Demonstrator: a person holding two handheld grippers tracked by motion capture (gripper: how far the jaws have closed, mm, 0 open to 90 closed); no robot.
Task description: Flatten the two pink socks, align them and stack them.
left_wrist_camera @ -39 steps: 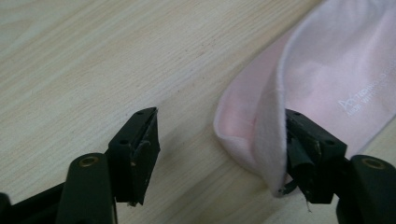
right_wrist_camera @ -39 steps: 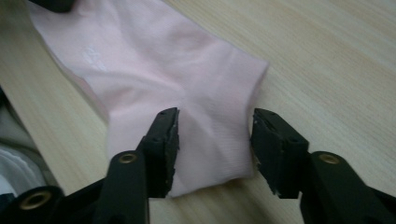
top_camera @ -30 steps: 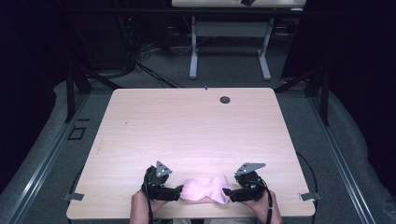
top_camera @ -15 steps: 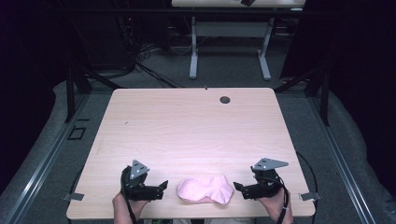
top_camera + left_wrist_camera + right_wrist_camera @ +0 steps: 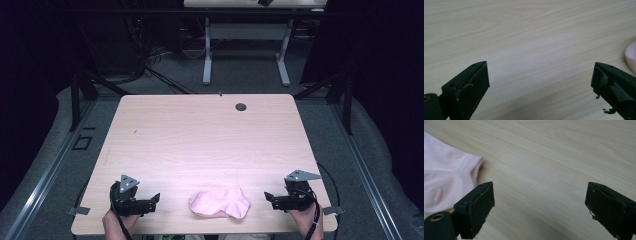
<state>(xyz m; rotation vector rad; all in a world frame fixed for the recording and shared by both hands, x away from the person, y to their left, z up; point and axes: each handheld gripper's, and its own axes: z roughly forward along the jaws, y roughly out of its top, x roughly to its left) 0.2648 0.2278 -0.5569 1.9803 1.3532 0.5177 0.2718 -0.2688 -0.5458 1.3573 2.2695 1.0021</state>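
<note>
My light wood worktop (image 5: 200, 140) stands on grey carpet (image 5: 360, 145); beyond it, a white-legged table (image 5: 245, 50) in darkness.

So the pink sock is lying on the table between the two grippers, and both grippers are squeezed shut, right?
Nearly. The pink sock does lie on the table between the two grippers, but they are not shut. The left gripper and the right gripper both have their jaws spread wide apart with bare wood between them, as the left gripper view and the right gripper view show.
</note>
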